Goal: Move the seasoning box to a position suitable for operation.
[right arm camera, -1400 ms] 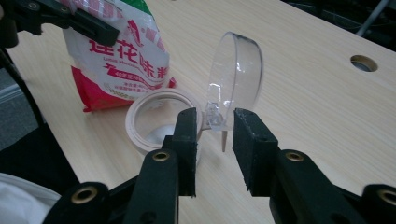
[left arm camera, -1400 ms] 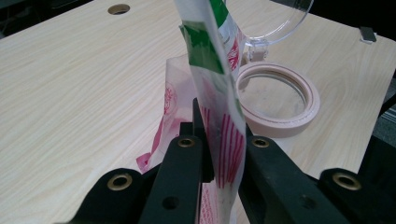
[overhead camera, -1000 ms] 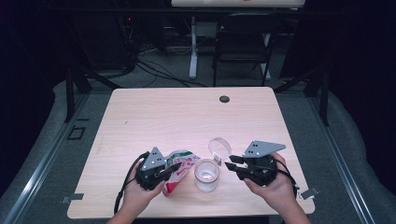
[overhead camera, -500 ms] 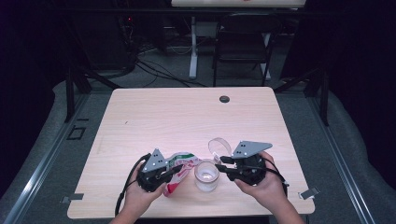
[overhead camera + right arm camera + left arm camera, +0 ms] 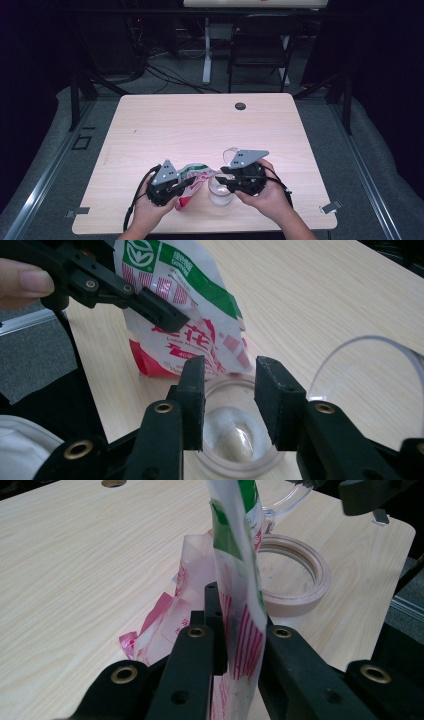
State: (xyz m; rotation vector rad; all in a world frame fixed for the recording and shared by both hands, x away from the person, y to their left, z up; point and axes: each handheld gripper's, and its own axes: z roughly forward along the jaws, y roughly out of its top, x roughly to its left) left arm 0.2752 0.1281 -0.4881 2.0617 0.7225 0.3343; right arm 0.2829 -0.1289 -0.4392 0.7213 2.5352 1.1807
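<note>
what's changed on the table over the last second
The right gripper has slid left from beside the clear jar to over its rim, its jaws just opening, with nothing gripped between them. The left gripper stays put, still clamped on the red and green pouch. The jar and its hinged lid haven't moved.

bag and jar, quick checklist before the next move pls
1. Left claw shut on the red, white and green bag: ok.
2. Bag lifted, top edge leaning toward the clear jar: ok.
3. Jar upright on the table, mouth uncovered: ok.
4. Right claw gripping the jar: not ok; its jaws have just been opening and stand apart above the rim.
5. Bag's top torn open for pouring: cannot tell.
6. Clear lid lying out of the way behind the jar: ok.
</note>
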